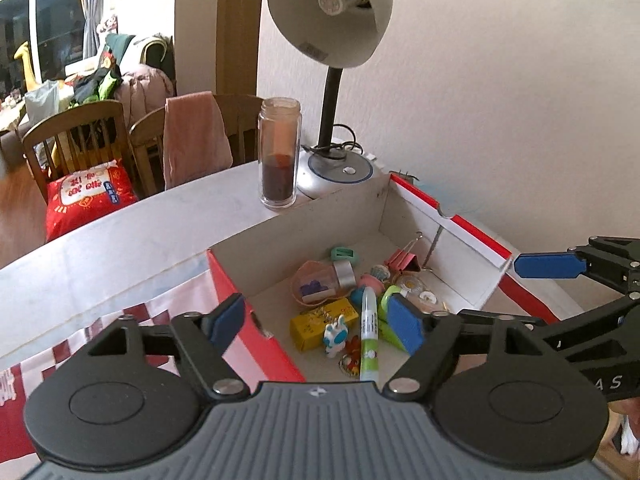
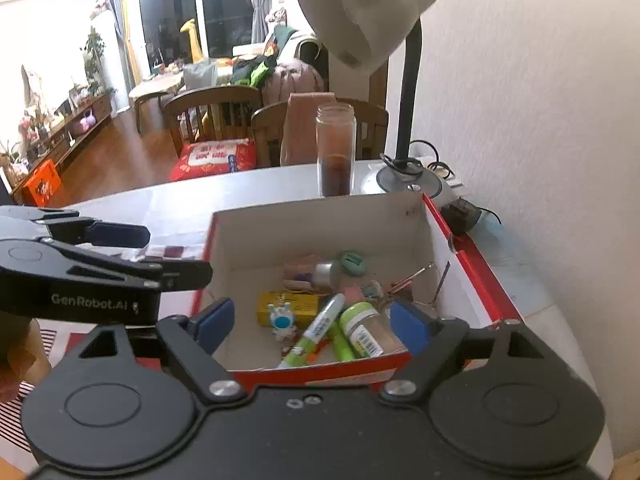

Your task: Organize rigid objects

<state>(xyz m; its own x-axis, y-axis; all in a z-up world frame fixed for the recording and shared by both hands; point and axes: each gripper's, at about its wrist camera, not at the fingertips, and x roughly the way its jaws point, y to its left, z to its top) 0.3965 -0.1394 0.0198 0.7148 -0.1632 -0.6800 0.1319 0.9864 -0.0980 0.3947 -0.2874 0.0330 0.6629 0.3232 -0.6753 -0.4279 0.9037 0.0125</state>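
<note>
A red-and-white cardboard box (image 1: pixel 404 216) (image 2: pixel 304 216) on the table holds several small things: a yellow box (image 1: pixel 316 324) (image 2: pixel 288 307), a green-and-white glue pen (image 1: pixel 369 336) (image 2: pixel 316 330), a white-and-blue rabbit figure (image 1: pixel 335 338) (image 2: pixel 282 322), a pink binder clip (image 1: pixel 402 261), a teal sharpener (image 1: pixel 344 255) (image 2: pixel 352 262) and a green-capped bottle (image 2: pixel 362 330). My left gripper (image 1: pixel 320 322) is open and empty above the box's left side. My right gripper (image 2: pixel 312 322) is open and empty above the box's near edge.
A glass jar with dark contents (image 1: pixel 279 156) (image 2: pixel 335 148) and a white desk lamp (image 1: pixel 334 12) (image 2: pixel 368 16) stand behind the box. The wall (image 1: pixel 520 100) runs along the right. Wooden chairs (image 1: pixel 76 132) stand beyond the table's far edge. A red checked cloth (image 1: pixel 120 320) lies left of the box.
</note>
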